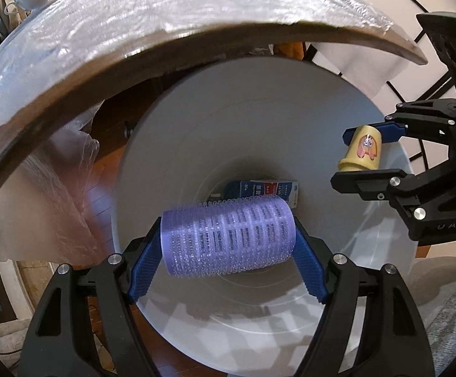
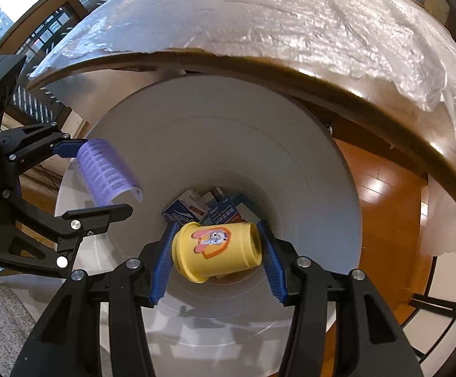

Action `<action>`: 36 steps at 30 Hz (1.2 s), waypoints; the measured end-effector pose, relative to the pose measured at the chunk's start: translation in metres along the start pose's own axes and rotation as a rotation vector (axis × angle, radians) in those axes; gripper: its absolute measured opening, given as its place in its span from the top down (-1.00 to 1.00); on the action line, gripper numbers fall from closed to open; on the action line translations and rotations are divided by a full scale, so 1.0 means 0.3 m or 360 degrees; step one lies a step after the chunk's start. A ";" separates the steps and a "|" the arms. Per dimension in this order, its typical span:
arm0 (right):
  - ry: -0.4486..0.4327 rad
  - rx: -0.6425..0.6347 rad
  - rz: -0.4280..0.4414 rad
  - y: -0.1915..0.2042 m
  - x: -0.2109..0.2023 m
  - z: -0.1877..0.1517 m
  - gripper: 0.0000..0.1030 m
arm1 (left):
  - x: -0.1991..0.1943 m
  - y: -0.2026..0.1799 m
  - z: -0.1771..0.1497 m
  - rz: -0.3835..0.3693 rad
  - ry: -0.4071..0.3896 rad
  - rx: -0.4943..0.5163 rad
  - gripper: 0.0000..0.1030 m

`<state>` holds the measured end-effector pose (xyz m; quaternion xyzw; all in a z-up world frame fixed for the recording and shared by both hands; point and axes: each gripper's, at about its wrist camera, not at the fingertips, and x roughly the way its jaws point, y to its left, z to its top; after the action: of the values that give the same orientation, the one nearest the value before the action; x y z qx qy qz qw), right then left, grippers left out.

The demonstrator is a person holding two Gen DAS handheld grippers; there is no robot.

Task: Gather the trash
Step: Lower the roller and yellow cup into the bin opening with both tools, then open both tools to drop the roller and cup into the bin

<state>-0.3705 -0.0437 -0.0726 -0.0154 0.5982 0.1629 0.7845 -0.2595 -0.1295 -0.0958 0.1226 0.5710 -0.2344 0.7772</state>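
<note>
My left hand-held gripper [image 1: 228, 245] clamps a purple roller [image 1: 228, 235], long axis crosswise between the pads. My right hand-held gripper [image 2: 217, 257] grips a yellow cup [image 2: 217, 249] sideways, mouth left. Below both gapes the white bin [image 2: 290, 157]; the desk [image 2: 290, 66] edge lies just beyond.

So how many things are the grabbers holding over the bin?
2. A purple roller is in the left tool, and a yellow cup is in the right tool, both above the white bin. Boxes already lie inside.
</note>
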 end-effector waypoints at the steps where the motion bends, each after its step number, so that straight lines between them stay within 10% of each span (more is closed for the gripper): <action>1: 0.0003 0.0002 -0.0001 -0.003 0.005 0.000 0.02 | 0.006 0.003 0.001 0.0002 0.0004 0.0000 -0.49; 18: 0.0021 0.0026 -0.0019 -0.025 0.000 0.007 0.02 | 0.029 0.011 0.027 -0.0015 -0.0017 0.0036 -0.51; 22: -0.0045 0.0081 -0.0043 -0.043 -0.042 -0.002 -0.62 | 0.010 0.011 0.026 0.0016 -0.0033 0.0044 -0.64; 26: -0.0114 0.0104 -0.0024 -0.053 -0.142 -0.014 -0.63 | -0.055 0.033 0.022 0.0005 -0.0077 0.0026 -0.64; 36: -0.0606 -0.0157 -0.0311 -0.015 -0.474 0.134 -0.92 | -0.526 0.147 0.204 -0.0104 -0.0679 -0.0048 -0.97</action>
<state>-0.3646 -0.0728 0.0722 -0.0808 0.4261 0.1150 0.8937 -0.2240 -0.0841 0.0694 0.0400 0.4007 -0.2714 0.8742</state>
